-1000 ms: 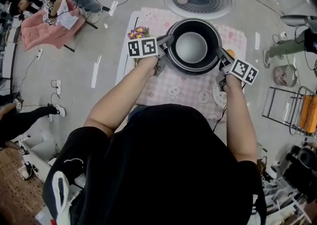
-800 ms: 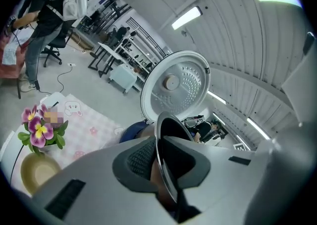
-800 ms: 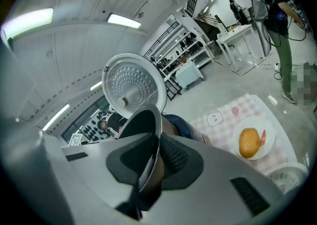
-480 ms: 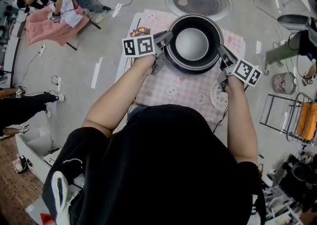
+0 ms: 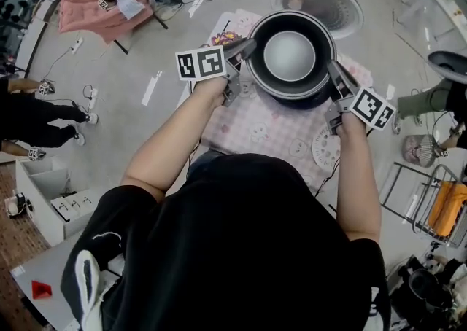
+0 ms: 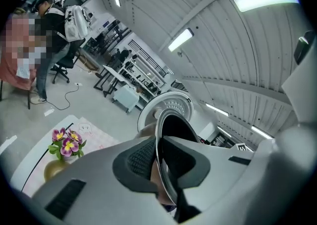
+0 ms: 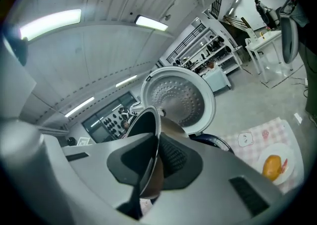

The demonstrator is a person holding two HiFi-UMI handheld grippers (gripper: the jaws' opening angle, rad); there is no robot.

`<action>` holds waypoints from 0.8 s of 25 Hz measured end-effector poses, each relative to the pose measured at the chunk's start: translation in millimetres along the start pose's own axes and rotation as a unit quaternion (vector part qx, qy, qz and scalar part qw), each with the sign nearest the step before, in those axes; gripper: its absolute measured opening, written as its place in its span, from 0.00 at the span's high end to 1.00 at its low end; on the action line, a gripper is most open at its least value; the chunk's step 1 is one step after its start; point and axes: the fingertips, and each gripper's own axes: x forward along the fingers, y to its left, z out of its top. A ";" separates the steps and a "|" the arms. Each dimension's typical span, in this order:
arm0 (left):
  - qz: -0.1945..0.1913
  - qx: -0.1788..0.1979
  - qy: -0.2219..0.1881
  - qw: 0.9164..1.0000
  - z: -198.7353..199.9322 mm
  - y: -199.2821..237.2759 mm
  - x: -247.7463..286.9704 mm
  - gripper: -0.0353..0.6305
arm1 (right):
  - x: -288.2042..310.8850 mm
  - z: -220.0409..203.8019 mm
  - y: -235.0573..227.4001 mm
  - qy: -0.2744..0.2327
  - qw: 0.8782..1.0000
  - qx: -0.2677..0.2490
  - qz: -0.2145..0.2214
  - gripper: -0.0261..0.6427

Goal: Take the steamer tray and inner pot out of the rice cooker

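Note:
The dark metal inner pot (image 5: 290,56) hangs above the dark blue rice cooker body (image 5: 312,100), whose round lid (image 5: 319,0) stands open behind it. My left gripper (image 5: 248,49) is shut on the pot's left rim (image 6: 161,164). My right gripper (image 5: 333,71) is shut on the right rim (image 7: 151,159), and its jaws have just been closing tighter on it. In both gripper views the thin rim runs between the ribbed pads (image 6: 141,159). The pot's pale inside looks empty. I cannot pick out a steamer tray for certain.
A pink checked cloth (image 5: 270,129) covers the table. A small vase of purple flowers (image 6: 67,142) stands by the left gripper. A white dotted dish (image 5: 325,149) lies at the right front, and a white plate with an orange item (image 7: 275,165) shows at the right. People sit at the far left.
Both grippers have risen together with the inner pot, which now looks larger and sits clear above the cooker body. The view has shifted a little to the right.

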 end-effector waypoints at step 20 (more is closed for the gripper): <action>0.095 -0.026 -0.102 0.990 24.2 55.2 -175.9 0.87 | 88.1 -68.2 127.9 0.094 0.988 -0.035 0.114 0.89</action>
